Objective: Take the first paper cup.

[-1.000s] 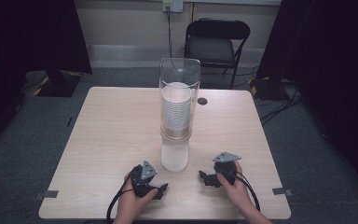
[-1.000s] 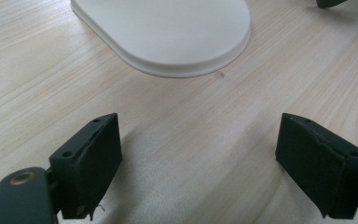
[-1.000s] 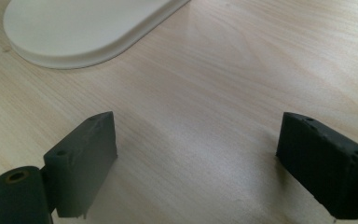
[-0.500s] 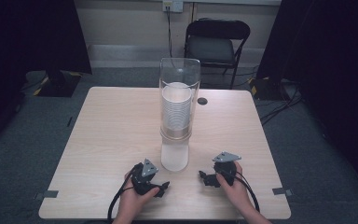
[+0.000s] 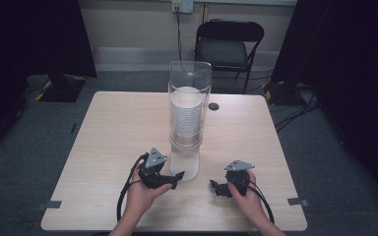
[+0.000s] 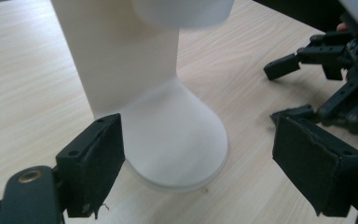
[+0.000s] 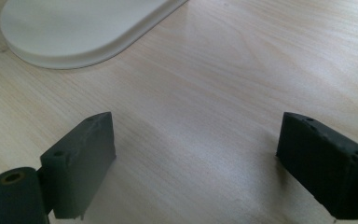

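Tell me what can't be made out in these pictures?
- Small dark round thing on the table, high view: too small to identify.
- Cup dispenser: its top is cut off by the upper edge in the left gripper view; in the right gripper view, just its base is seen.
- Cup stack, high view: count blurred behind clear tube.

A lab-like recording room: black curtains (image 5: 34, 34), grey carpet (image 5: 24, 162), folding chair (image 5: 229, 46), floor cables (image 5: 295, 110).

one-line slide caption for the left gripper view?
Left tool, jaws open, faces the white flared base of the cup dispenser on the wooden table; right tool beyond.
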Demonstrator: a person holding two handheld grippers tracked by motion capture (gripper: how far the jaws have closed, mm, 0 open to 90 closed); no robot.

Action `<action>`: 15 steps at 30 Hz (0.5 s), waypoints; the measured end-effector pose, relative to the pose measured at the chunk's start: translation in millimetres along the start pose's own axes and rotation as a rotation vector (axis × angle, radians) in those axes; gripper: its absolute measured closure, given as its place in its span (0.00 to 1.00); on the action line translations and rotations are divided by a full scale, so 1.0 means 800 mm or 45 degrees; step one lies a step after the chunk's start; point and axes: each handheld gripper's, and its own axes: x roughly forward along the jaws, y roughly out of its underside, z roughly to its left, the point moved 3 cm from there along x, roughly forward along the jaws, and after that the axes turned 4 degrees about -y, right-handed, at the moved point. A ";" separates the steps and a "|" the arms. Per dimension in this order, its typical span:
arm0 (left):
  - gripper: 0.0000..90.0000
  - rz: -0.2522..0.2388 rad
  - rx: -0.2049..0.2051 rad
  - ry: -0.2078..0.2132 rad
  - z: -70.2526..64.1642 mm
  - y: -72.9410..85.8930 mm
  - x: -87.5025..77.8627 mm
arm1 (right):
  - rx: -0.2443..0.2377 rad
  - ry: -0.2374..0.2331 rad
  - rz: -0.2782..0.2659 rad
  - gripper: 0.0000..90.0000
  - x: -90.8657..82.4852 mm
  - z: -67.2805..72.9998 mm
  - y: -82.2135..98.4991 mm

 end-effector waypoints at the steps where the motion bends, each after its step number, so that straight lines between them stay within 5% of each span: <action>1: 0.18 0.003 0.007 0.001 0.001 -0.006 0.001 | 0.001 0.001 0.001 0.12 0.000 0.000 0.000; 9: 0.19 -0.067 -0.035 0.007 0.001 -0.039 0.017 | -0.003 -0.002 -0.001 0.12 0.000 0.000 0.000; 15: 0.19 -0.105 -0.012 -0.016 -0.003 -0.053 0.030 | 0.001 0.000 0.001 0.12 0.000 0.000 0.000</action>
